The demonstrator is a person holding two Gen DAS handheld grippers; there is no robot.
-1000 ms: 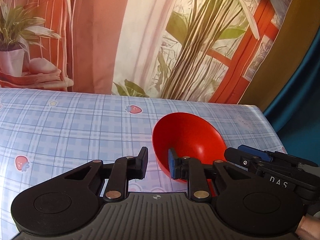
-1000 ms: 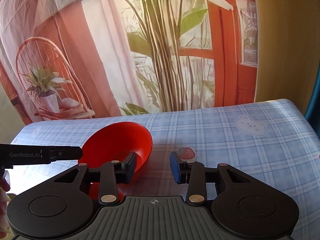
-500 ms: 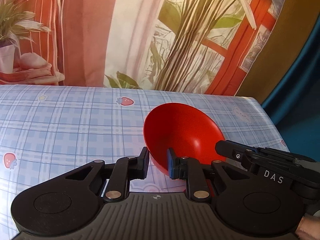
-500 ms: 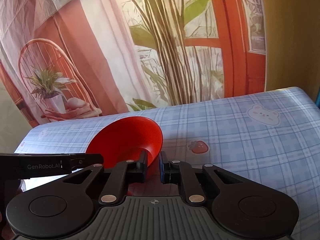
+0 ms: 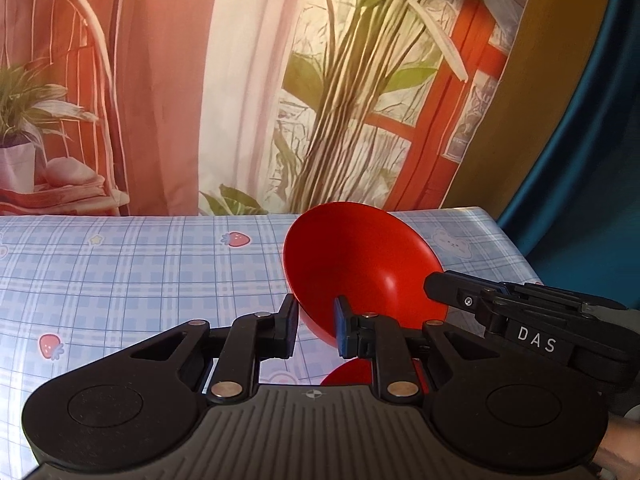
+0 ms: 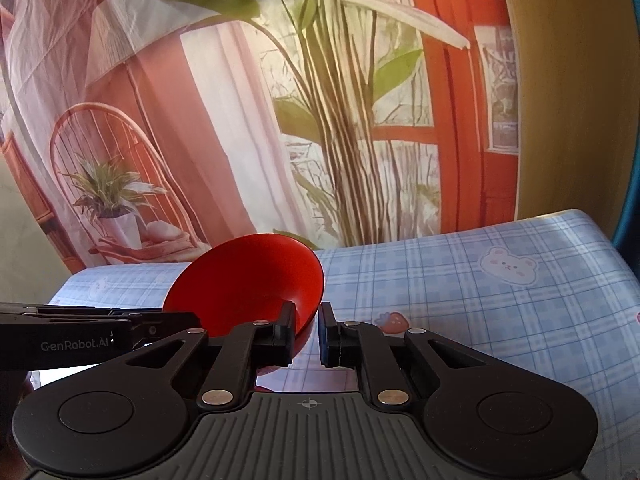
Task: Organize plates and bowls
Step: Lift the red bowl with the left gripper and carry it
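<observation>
Left wrist view has my left gripper [image 5: 316, 328] pinching the near rim of the red bowl [image 5: 360, 268]; one pad sits outside the wall, the blue-edged one inside, and the bowl tilts up ahead of my fingers with its hollow facing me. To the right of my fingers, my right gripper [image 5: 436, 286] reaches in from the side and meets the bowl's right rim, its black body marked DAS. Below the bowl, just ahead of my palm plate, a second red thing [image 5: 352, 372] peeks out, too hidden for me to tell what it is. A bit of my hand [image 5: 618, 454] shows at the lower right corner

Right wrist view shows the same bowl [image 6: 248, 280] from the other side: here my right gripper [image 6: 307, 330] is clamped on the rim's right edge, left pad inside the hollow, right pad outside, with only the thin wall between them. My left gripper [image 6: 188, 318] comes in from the left as a flat black bar lettered GenRobot.AI, its tip at the bowl's left rim. This view alone gives the bear print [image 6: 508, 266] on the checked cloth [image 6: 460, 320], off to the right of my fingers, and a strawberry print [image 6: 394, 320] just right of my right pad. In the left view the cloth [image 5: 120, 272] stretches left of my fingers, with the bowl clear above it
</observation>
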